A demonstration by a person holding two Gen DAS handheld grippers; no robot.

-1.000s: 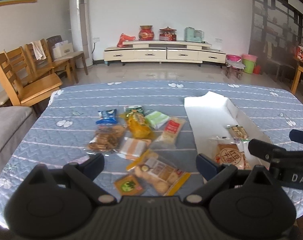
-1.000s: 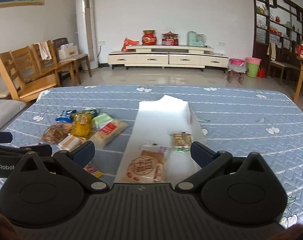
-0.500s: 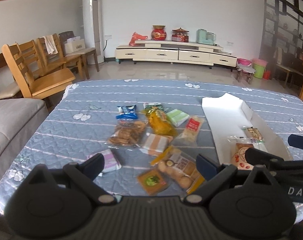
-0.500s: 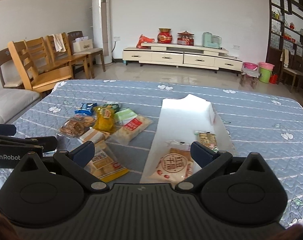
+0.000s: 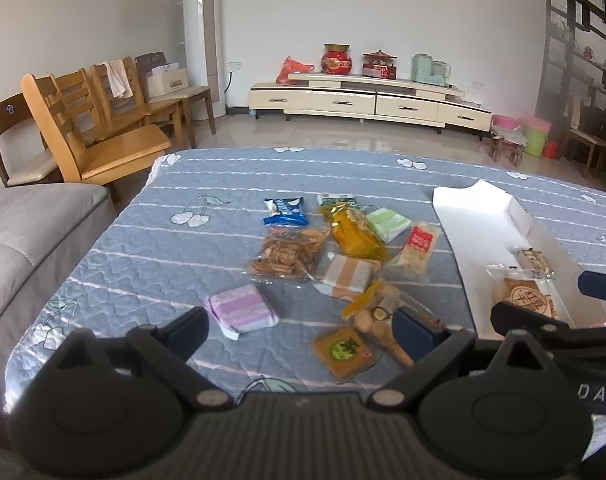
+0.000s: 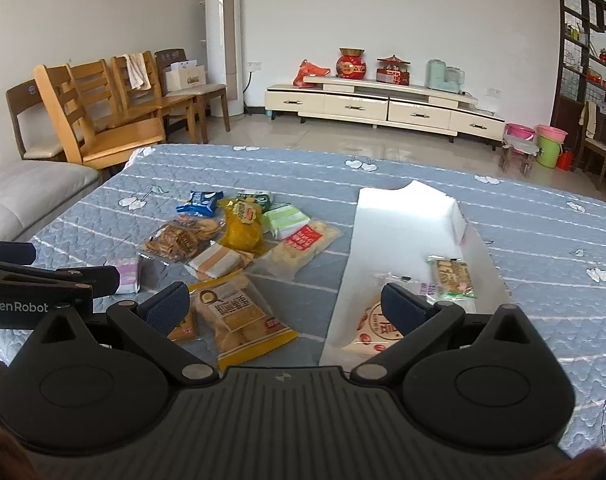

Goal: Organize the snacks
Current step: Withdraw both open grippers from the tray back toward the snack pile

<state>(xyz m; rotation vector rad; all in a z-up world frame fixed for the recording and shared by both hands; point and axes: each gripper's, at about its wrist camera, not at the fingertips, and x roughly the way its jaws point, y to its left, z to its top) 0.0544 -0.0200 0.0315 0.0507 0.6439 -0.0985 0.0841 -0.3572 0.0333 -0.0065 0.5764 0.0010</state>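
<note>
Several snack packets lie in a loose pile on the blue quilted table (image 5: 151,248): a purple packet (image 5: 242,311), a cookie bag (image 5: 287,254), a yellow bag (image 5: 353,232) and a yellow-edged biscuit bag (image 6: 239,320). A white box (image 6: 403,216) on the right holds a round red-print cake packet (image 5: 529,300) and a small bar (image 6: 452,275). My left gripper (image 5: 301,328) is open and empty above the near pile. My right gripper (image 6: 285,304) is open and empty between the pile and the box.
A grey sofa (image 5: 27,232) borders the table's left edge. Wooden chairs (image 5: 91,136) stand beyond the far left corner. A TV cabinet (image 5: 367,100) lines the back wall. Blue cloth lies to the right of the box (image 6: 543,248).
Both grippers have drawn back and shifted left. The purple packet has come into the left view. More of the pile shows in the right view. Both stay open and empty.
</note>
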